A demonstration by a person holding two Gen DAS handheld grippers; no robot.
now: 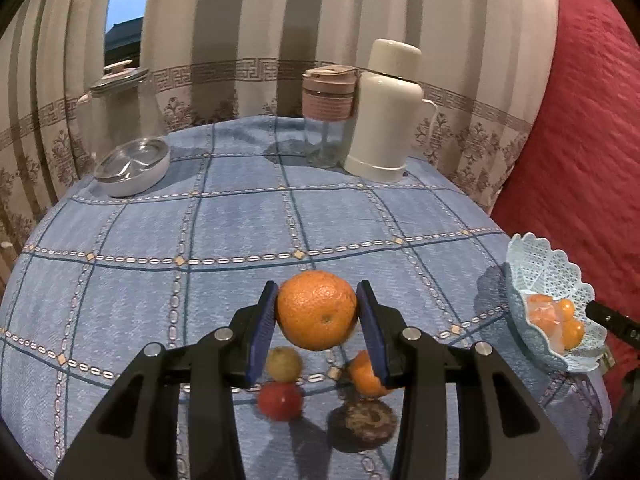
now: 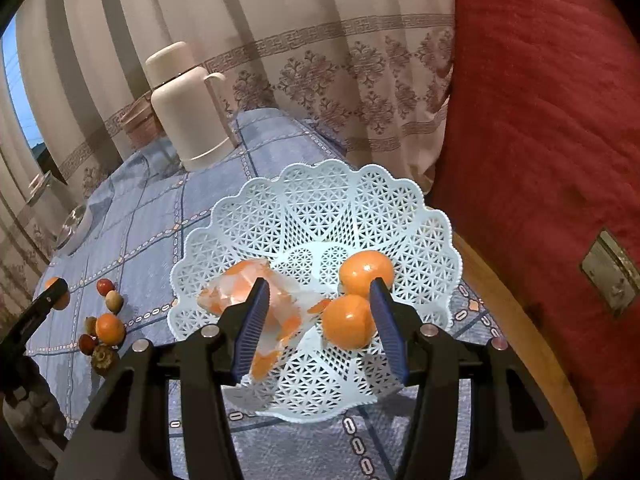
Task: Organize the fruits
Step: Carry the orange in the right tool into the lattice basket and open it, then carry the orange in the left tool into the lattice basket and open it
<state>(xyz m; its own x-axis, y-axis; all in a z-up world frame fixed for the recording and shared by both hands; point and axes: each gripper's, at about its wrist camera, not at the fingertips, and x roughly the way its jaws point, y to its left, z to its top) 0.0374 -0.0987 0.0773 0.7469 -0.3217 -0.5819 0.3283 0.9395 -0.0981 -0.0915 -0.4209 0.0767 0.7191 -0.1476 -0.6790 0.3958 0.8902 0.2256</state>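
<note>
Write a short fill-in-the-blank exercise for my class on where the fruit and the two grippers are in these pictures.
1. The left gripper is shut on a large ____.
2. The right gripper hangs open over the lacy ____.
3. The basket holds ____ whole mandarins.
4. The white flask stands right of the ____-lidded cup.

Answers: orange; basket; two; pink

This is a home, most likely a living or dining room. A table [image 1: 240, 220] fills the middle of the frame, covered with a blue checked cloth. Behind it, across the top, hang striped beige curtains [image 1: 280, 20] with a patterned border, parted at the upper left on a window [image 1: 124, 0]. At the far table edge stand a cream thermos jug [image 1: 386, 112], a lidded tumbler [image 1: 328, 116] and a glass jar [image 1: 116, 108]. A red quilted cushion [image 1: 580, 140] fills the right side. A lacy plastic fruit basket [image 2: 320, 208] sits at centre.
</note>
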